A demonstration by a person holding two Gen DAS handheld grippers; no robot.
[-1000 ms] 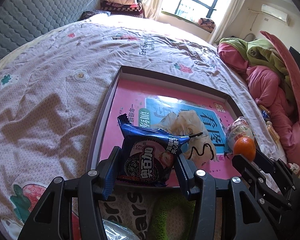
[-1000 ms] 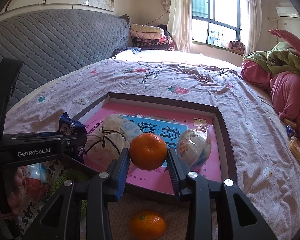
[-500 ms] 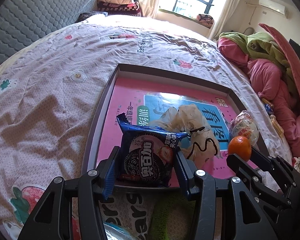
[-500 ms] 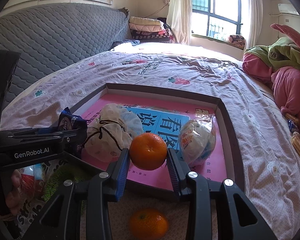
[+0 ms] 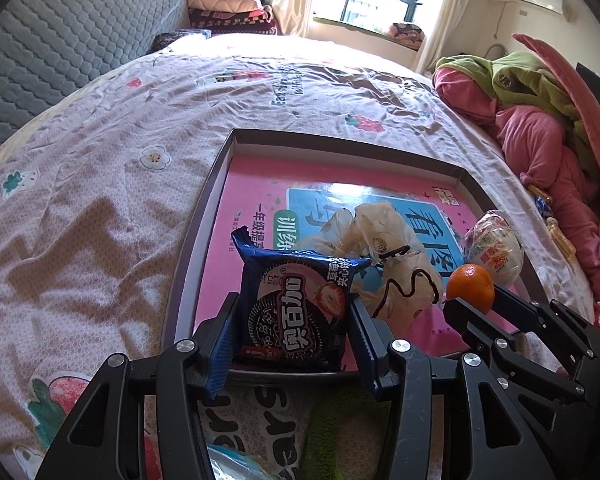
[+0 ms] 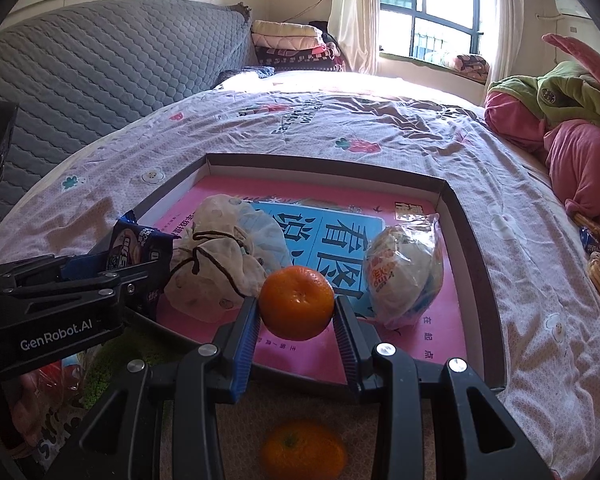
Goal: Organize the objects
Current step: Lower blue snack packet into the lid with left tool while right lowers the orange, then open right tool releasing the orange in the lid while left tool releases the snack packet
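left gripper (image 5: 294,334): clamped on a blue biscuit packet (image 5: 296,312), held upright between the pads over the near rim of the tray (image 5: 192,240). seen side-on in the right wrist view (image 6: 112,276), packet (image 6: 138,246) poking out above it.
tray contents, left to right: white drawstring pouch (image 6: 216,268); wrapped snack bag (image 6: 404,272).
right gripper (image 6: 296,316): clamped on an orange (image 6: 296,302), level with the tray's near edge, just beside the snack bag.
right view only: second orange (image 6: 302,454), blurred, on the bed below the gripper.
left view only: green cloth (image 5: 340,428) under the gripper.
change since a second ago: both grippers have drawn nearer the tray; holds unchanged.
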